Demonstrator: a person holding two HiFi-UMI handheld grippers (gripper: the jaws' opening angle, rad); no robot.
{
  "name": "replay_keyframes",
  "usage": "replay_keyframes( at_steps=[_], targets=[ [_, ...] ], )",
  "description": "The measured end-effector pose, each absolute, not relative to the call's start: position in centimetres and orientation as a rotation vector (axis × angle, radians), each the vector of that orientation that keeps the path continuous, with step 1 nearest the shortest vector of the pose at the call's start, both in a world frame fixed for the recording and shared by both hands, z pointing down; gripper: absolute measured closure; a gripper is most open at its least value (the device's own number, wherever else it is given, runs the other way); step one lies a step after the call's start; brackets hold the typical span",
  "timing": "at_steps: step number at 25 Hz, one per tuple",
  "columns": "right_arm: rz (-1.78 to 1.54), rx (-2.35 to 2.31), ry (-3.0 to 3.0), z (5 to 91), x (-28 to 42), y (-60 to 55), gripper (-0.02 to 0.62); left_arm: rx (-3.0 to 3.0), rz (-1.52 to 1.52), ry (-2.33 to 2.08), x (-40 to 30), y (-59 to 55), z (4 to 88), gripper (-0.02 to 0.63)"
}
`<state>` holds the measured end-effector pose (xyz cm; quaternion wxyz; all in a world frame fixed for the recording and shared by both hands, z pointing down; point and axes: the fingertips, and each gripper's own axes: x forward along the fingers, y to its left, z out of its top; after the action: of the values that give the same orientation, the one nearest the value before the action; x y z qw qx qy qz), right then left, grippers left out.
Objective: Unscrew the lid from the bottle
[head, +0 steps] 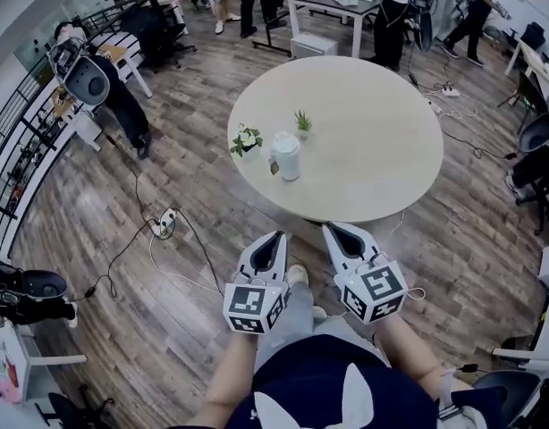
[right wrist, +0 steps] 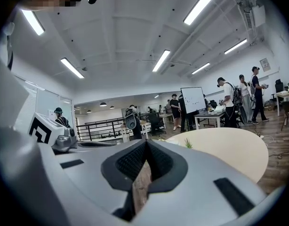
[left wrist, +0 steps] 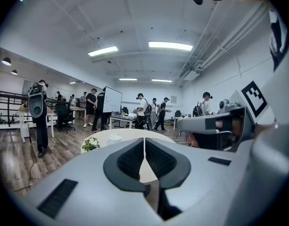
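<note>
A white bottle (head: 284,156) stands upright, lid on top, near the left edge of the round surface (head: 373,123). It lies straight ahead of the left tongs (head: 275,238), nearer them than the right tongs (head: 333,231). Both tongs are clenched and empty, short of the near edge.

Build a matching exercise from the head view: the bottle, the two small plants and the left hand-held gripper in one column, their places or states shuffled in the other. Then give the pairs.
Column one
1. bottle
2. leafy plant
3. spiky plant
4. left hand-held gripper

Column two
A. shut and empty, short of the round table's near edge
B. just left of the bottle
C. white, upright, lid on
D. beyond the bottle, slightly to its right

Pairs: 1-C, 2-B, 3-D, 4-A
</note>
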<state>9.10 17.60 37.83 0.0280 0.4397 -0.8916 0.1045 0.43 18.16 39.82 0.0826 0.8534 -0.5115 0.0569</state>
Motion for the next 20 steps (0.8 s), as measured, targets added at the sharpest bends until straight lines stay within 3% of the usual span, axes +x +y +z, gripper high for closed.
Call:
replay_keyframes(
  at_steps=[4, 6, 7, 9, 14, 20],
  targets=[
    [0.348, 1.342, -2.750, 38.2, 9.2, 16.4, 0.589, 2.548, 0.174, -1.509, 0.7, 16.7, 40.3, 0.566],
    [0.368, 1.322, -2.755, 38.4, 9.1, 15.6, 0.568, 2.561, 0.184, -1.483, 0.9, 15.8, 40.5, 0.452],
    [0.381, 1.306, -2.757, 38.5, 8.9, 15.1, 0.527, 2.567, 0.197, -1.475, 0.9, 15.4, 40.7, 0.406],
    [0.409, 1.274, -2.760, 38.6, 8.6, 14.0, 0.453, 2.575, 0.230, -1.469, 0.8, 14.3, 41.1, 0.356],
    [0.461, 1.238, -2.733, 39.5, 8.4, 11.1, 0.340, 2.557, 0.271, -1.463, 0.0, 11.8, 42.3, 0.321],
    [0.505, 1.194, -2.711, 40.5, 7.9, 7.4, 0.304, 2.526, 0.306, -1.466, -1.4, 8.2, 43.6, 0.312]
  ],
)
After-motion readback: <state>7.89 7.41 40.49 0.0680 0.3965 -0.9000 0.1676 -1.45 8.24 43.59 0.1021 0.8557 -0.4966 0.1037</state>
